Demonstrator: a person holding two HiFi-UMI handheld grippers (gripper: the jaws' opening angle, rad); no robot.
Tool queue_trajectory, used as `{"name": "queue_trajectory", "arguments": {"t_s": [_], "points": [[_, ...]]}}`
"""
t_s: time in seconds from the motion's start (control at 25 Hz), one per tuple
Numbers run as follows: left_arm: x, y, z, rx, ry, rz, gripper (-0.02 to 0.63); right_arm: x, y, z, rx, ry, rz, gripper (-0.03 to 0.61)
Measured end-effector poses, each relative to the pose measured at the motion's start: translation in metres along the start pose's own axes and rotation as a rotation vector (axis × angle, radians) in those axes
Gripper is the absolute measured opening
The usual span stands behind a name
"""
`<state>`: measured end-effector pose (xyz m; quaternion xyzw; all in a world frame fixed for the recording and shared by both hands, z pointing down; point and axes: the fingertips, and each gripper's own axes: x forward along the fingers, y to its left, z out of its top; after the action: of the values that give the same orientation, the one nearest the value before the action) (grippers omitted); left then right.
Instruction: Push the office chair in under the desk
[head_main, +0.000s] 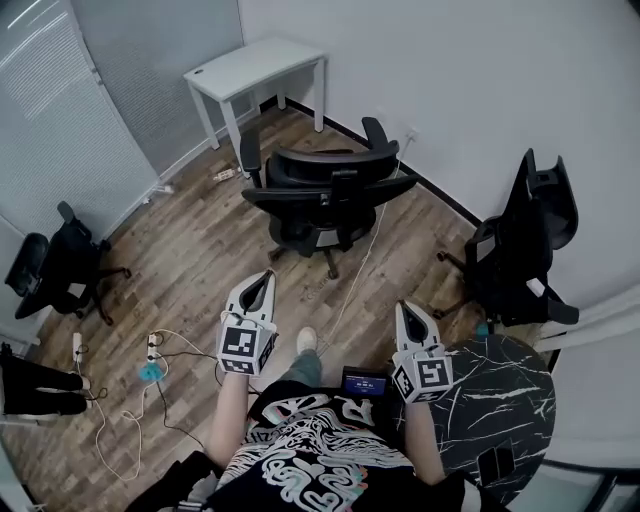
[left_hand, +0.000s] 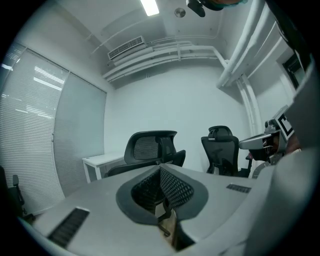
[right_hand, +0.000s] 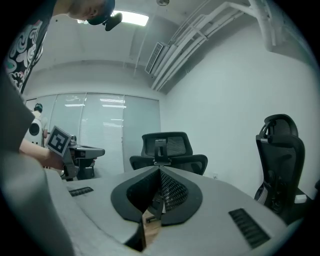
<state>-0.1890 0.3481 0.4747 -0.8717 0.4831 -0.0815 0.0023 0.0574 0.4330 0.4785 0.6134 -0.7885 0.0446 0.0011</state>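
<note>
The chair stands mid-frame, well apart from the counter at upper centre. The left hand-held gripper and right hand-held gripper are both closed, empty, short of the chair. An off-centre push could swivel it past the counter or snag the cable.

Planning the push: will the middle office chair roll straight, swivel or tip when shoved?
Office chair likely rolls easily: star base on smooth wood floor. Probably swivels if pushed off-centre on the backrest. White cable beside the base may snag a leg.
</note>
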Motion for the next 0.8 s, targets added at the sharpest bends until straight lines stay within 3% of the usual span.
{"name": "queue_trajectory", "arguments": {"t_s": [0.52, 0.8], "points": [[0.11, 0.061, 0.023, -0.01, -0.01, 0.042, 0.014, 0.107, -0.039, 0.023, -0.008, 0.027, -0.014, 0.017], [0.155, 0.092, 0.026, -0.022, -0.013, 0.015, 0.014, 0.159, -0.041, 0.022, 0.009, 0.049, 0.007, 0.017]]}}
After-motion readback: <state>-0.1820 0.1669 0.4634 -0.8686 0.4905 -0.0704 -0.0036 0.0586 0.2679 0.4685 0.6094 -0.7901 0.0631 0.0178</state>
